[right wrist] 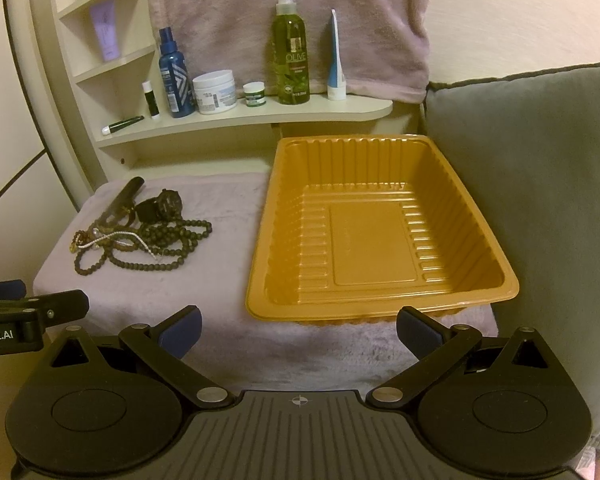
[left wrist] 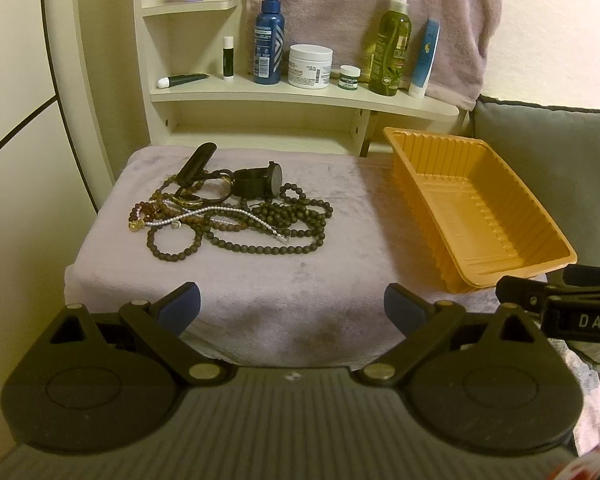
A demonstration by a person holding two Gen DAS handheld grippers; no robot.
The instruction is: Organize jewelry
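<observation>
Jewelry point(left wrist: 228, 212): tangled heap on surface point(left wrist: 300, 280), none yet in orange tray point(right wrist: 384, 236). Left tool point(left wrist: 292, 308) and right tool point(right wrist: 298, 330): both spread, empty.

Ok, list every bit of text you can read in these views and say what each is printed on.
"OLIVE": green spray bottle on the shelf.
"obot.AI", cut off at the frame edge: left gripper's body, seen from the right wrist.
"DAS", cut off: right gripper's body, seen from the left wrist.
Blue bottle, white jar, small green jar, tubes: print too blurred.

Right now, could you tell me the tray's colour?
Orange tray, best in the right wrist view.
</observation>
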